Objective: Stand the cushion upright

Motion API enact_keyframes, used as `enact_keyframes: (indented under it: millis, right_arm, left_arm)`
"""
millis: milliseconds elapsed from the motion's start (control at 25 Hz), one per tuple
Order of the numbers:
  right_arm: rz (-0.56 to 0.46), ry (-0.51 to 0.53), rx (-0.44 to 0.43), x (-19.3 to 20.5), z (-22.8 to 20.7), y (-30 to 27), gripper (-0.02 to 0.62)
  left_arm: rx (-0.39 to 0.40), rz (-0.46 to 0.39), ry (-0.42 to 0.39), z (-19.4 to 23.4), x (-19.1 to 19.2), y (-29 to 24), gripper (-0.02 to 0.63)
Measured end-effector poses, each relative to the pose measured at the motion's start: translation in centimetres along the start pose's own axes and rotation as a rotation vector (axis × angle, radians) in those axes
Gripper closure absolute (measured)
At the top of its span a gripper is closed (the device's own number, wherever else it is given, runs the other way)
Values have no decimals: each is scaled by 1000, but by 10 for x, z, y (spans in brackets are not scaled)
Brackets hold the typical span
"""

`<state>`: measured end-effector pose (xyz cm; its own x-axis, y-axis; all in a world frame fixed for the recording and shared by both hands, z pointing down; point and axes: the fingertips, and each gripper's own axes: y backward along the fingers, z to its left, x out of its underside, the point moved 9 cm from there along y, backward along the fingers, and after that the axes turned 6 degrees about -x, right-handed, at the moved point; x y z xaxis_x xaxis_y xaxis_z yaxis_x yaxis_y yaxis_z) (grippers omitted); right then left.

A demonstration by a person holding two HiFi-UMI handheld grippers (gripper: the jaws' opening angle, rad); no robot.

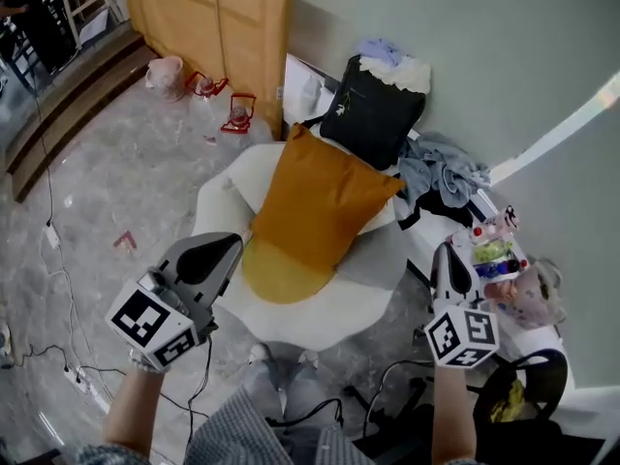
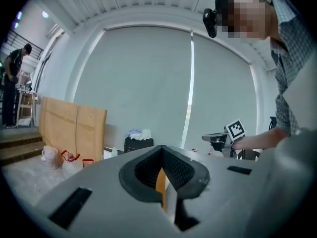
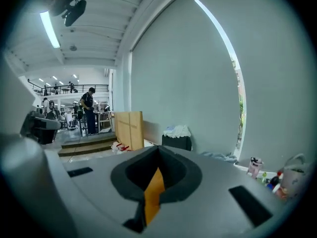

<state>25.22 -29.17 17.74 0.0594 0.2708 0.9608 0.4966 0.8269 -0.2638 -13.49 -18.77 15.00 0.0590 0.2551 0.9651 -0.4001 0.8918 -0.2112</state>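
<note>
On the white chair (image 1: 373, 294) below the person's head, the orange cushion (image 1: 320, 201) stands up on its lower edge, tipped back against the chair's back so that it props itself and needs no hold. A paler yellow pad (image 1: 281, 274) lies under that lower edge (whether it is a second cushion or the seat's own pad I cannot tell). The left tool (image 1: 225, 248) hangs near the cushion's lower left, apart from it, its jaws pressed together on nothing. The right tool (image 1: 446, 255) sits well off to the other side, past the chair's rim, likewise closed and empty. Each tool's own view shows only a thin orange sliver of the cushion beyond the closed jaws. With both tools clear and the cushion leaning unaided, I judge the task done or nearly so, though so soft a lean could slump if nudged.
</note>
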Motion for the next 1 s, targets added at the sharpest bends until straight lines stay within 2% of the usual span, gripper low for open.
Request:
enact_keyframes:
  millis: [120, 200, 400, 680, 880, 1000]
  right_arm:
    - [-16, 66, -41, -24, 18, 25, 589]
    - [-32, 100, -64, -36, 30, 39, 589]
    - [-111, 30, -90, -53, 54, 63, 589]
    - [-163, 60, -90, -68, 87, 73, 589]
    - [-190, 72, -98, -77, 102, 75, 589]
    - [-203, 80, -103, -80, 108, 75, 589]
  left_arm:
    - [16, -44, 86, -5, -10, 26, 598]
    - [-3, -57, 77, -9, -15, 43, 598]
    - [-79, -98, 89, -19, -27, 92, 598]
    - [-156, -133, 125, -25, -27, 134, 598]
    - [-206, -116, 59, -26, -25, 152, 598]
    - [-209, -151, 80, -25, -27, 156, 598]
